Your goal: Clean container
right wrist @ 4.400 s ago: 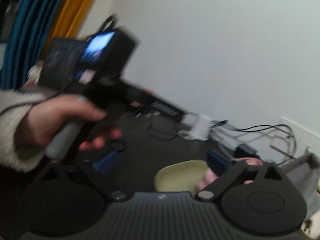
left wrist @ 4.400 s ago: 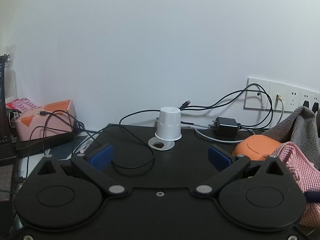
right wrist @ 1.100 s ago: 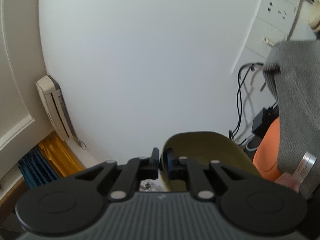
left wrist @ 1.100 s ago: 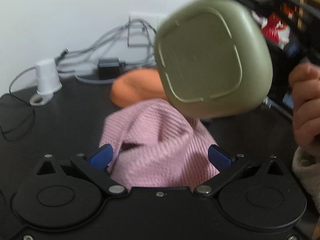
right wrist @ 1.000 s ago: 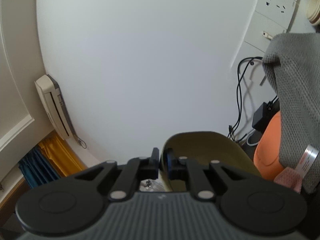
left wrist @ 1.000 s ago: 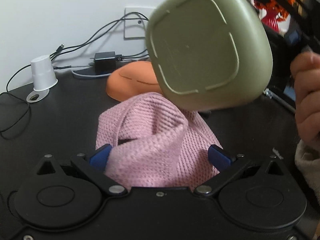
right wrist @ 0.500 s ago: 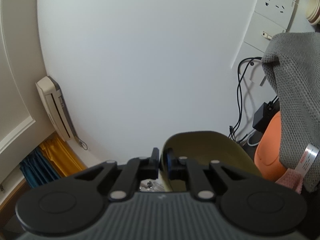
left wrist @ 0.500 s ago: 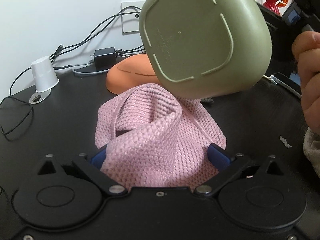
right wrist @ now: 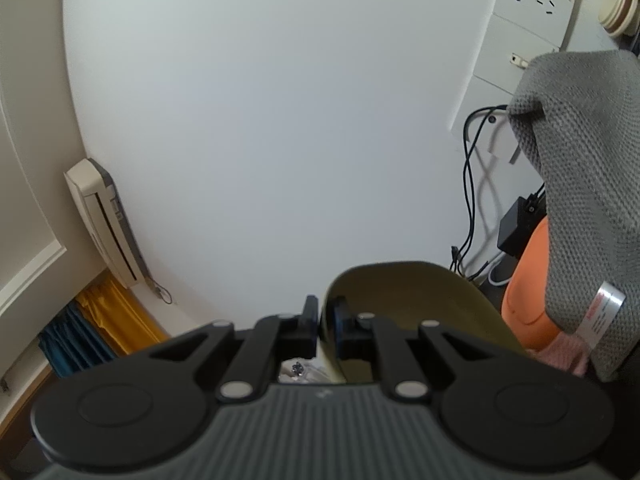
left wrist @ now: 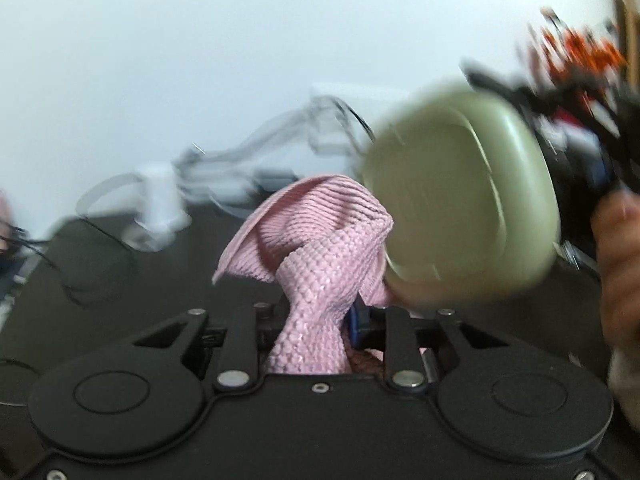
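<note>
A: Left tool [left wrist: 316,320] has just been closing, and its jaws are now pinched on the pink knitted cloth [left wrist: 320,248], which bunches up between them, clear of the black bench [left wrist: 120,280].

B: And the container?

A: The sage-green rounded-square plastic container [left wrist: 464,200] hangs up and to the right of that cloth, its flat base turned toward the left camera. The picture is smeared, but cloth and container edge look to be touching.

B: Who holds it?

A: Right tool [right wrist: 326,330], jaws shut tight on the container's rim, one pad inside the wall and one outside. It points slightly upward, with the opening facing away from the left tool.

B: So the cloth must come round to the open side?

A: I'd say so, or the right hand [left wrist: 620,260] turns the container.
</note>
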